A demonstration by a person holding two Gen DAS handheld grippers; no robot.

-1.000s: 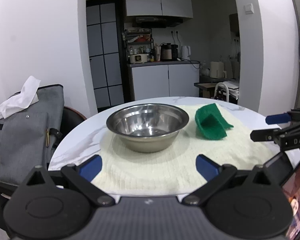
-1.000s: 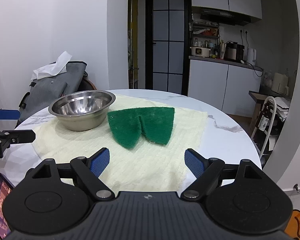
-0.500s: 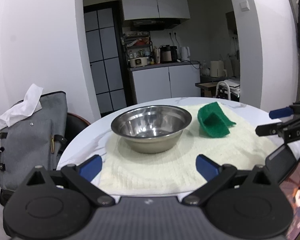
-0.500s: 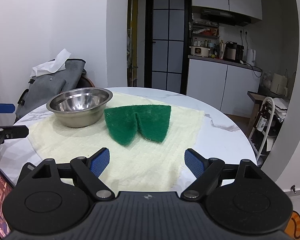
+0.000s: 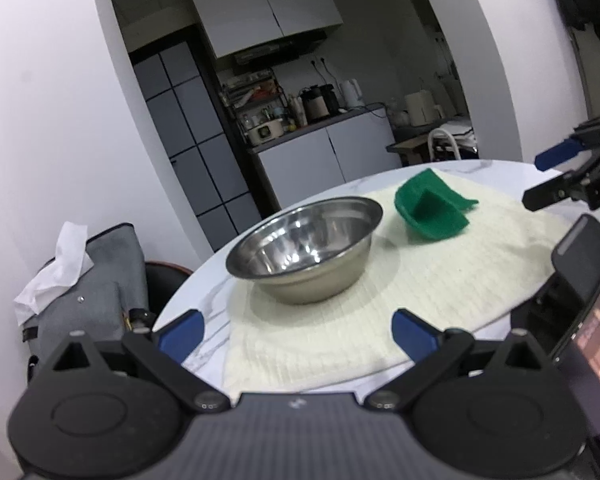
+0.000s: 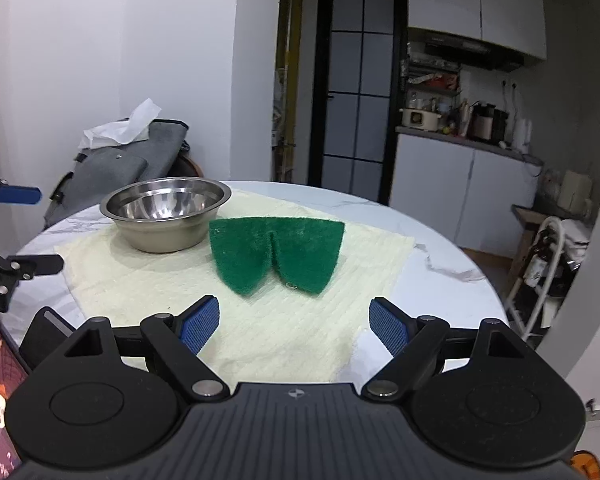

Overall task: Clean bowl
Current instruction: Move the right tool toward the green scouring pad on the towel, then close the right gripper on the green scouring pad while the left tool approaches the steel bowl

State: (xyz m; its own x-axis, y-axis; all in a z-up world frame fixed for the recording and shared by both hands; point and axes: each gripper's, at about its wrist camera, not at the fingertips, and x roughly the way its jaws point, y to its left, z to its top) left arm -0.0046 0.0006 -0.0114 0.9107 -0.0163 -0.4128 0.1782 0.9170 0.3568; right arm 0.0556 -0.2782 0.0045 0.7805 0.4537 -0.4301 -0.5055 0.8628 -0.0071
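Note:
A steel bowl stands upright on a cream cloth spread over a round marble table. A folded green scouring pad lies on the cloth just right of the bowl. My left gripper is open, tilted, near the table's front edge, with the bowl ahead of it. My right gripper is open above the cloth, and the pad lies a short way ahead of its fingers. Neither holds anything.
A grey bag with white tissue sits on a chair left of the table. A phone is mounted on the right gripper's side. A kitchen counter with appliances stands behind.
The left gripper has pulled back and tilted, so the scene now leans. The right gripper has risen slightly and stays aimed at the green pad. Both stay open.

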